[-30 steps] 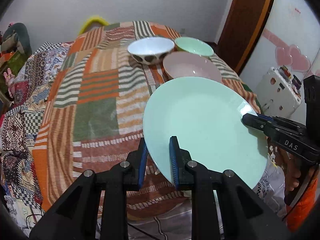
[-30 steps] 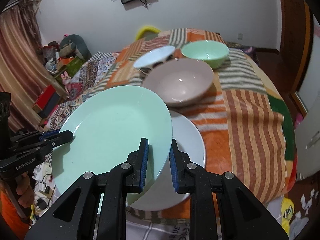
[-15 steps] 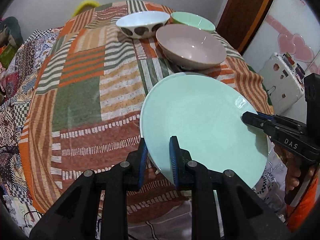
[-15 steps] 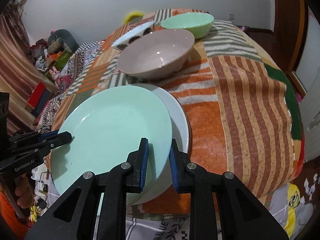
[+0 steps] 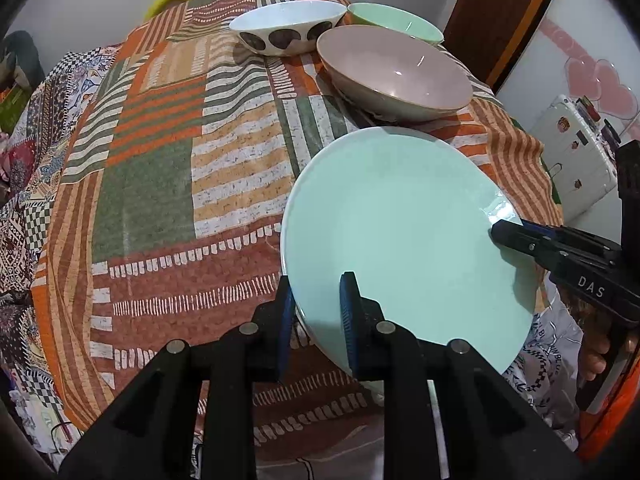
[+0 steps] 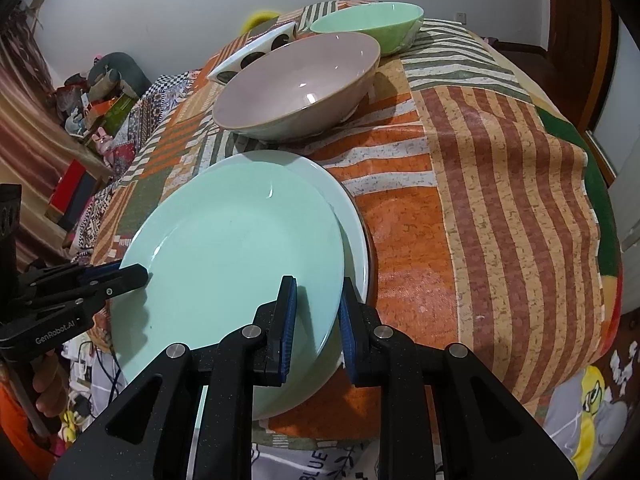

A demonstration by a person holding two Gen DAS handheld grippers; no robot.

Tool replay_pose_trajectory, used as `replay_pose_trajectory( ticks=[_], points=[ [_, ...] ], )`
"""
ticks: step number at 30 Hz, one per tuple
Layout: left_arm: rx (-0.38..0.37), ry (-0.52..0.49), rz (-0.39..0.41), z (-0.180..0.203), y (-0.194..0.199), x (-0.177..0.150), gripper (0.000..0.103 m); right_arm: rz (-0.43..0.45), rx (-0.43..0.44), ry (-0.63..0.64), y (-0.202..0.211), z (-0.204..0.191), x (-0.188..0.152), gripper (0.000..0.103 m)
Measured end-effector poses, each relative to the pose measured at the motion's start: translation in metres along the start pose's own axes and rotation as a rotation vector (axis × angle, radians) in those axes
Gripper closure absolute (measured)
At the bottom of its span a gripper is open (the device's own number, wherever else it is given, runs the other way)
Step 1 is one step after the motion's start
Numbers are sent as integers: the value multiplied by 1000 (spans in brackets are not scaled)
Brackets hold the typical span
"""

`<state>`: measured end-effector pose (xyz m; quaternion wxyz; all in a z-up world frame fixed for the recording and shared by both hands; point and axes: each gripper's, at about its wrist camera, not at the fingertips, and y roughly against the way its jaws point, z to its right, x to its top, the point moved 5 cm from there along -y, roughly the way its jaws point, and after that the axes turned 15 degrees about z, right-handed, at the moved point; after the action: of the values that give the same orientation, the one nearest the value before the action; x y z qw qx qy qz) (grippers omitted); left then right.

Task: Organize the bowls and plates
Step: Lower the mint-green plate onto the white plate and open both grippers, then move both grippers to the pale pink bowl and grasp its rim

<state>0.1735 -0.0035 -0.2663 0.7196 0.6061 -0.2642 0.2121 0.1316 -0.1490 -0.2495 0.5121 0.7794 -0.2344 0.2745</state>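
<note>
Tabletop (image 5: 168, 184): covered by a patchwork striped cloth in orange, green and tan; its near edge is cut off behind both tools.

Mint-green plate (image 5: 400, 240): round, glossy, plain, shallow rim. It is held at the near right part of the tabletop, directly over a second, paler plate (image 6: 354, 232). From the left wrist view that lower plate is hidden entirely; from the right wrist view only a crescent of it shows. Whether the two plates touch cannot be made out.

Pinkish-beige bowl (image 6: 296, 80): stands just beyond the plates, partly covering the white bowl with dark spots (image 5: 288, 28) and the green bowl (image 6: 372, 26) behind it.

Left tool (image 5: 316, 312): pinching the mint-green plate's near-left rim between blue pads.

Right tool (image 6: 316, 316): pinching the opposite rim of the same plate. A hand (image 5: 600, 354) on its grip is half cut off at the frame edge.
</note>
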Motion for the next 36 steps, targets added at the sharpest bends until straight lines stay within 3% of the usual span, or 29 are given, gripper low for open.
replay_pose_trajectory(
  ticks=[10,20,23,29,36],
  points=[
    [20,-7,-54,-4,-16,-7,76,-1,-15,37,-5,-4,1,84],
    [15,-9,-39,-3,-11,-6,75,7,-49,61,-2,-1,5,84],
    [15,-11,12,-3,0,3,75,12,-64,63,1,0,8,84],
    [-11,-28,129,3,33,38,70,113,-64,28,28,6,37,70],
    [4,-67,285,15,59,79,41,222,-60,34,54,9,72,59]
  ],
)
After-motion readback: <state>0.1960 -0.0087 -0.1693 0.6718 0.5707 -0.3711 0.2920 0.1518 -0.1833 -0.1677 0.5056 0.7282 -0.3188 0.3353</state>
